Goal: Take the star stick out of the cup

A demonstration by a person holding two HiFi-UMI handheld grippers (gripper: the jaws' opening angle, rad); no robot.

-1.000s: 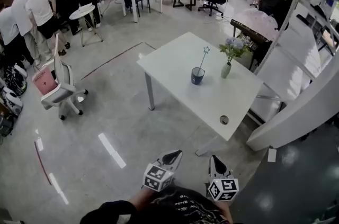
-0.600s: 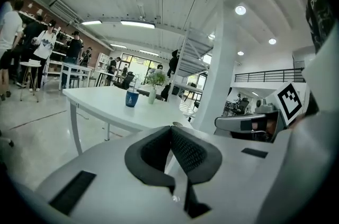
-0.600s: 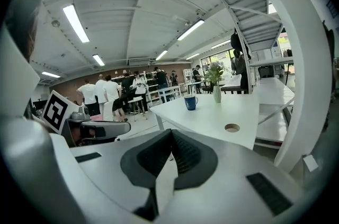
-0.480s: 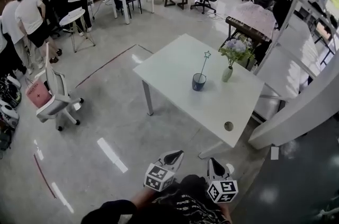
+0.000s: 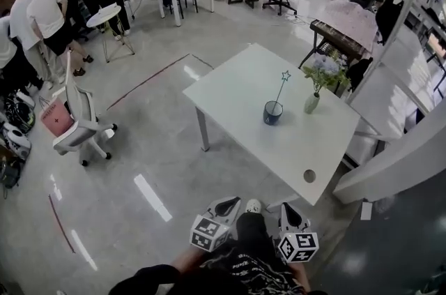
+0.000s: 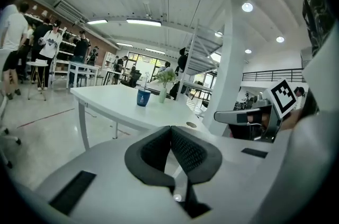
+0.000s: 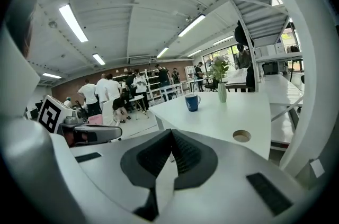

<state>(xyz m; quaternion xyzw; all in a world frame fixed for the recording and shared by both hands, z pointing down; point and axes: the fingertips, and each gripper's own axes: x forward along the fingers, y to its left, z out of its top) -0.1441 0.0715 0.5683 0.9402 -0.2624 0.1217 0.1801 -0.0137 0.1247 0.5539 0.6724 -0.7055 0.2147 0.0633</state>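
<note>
Nearest to us, our own hands are mostly hidden behind the marker cubes and a dark printed shirt, so in the head view we see little more than the pointed tips of the left gripper [image 5: 232, 201] and the right gripper [image 5: 285, 208], held low over the glossy grey floor with a shoe [image 5: 254, 206] between them. In each gripper view the black, finely ribbed pads are pressed together at their tips with nothing between them: the left gripper [image 6: 170, 127] and the right gripper [image 7: 171, 132] both sit closed in smooth white shells. The white table [image 5: 240, 88] begins just beyond them, its near end pierced by a round cable hole [image 5: 309, 176]. The dark blue cup [image 5: 272, 112] stands well apart from both pairs of fingers, near the middle of the tabletop, and the star stick [image 5: 281, 88] rises from it, leaning slightly right, a thin wire topped by a small outlined star; its lower end is hidden inside the cup. From the gripper views we find the cup [image 6: 143, 97] [image 7: 192, 102] but the stick is too thin to make out with any certainty. Just right of the cup stands a slim pale vase [image 5: 311, 103] of pale flowers. Further off are a white office chair [image 5: 80, 116] and people whom we cannot see clearly.
</note>
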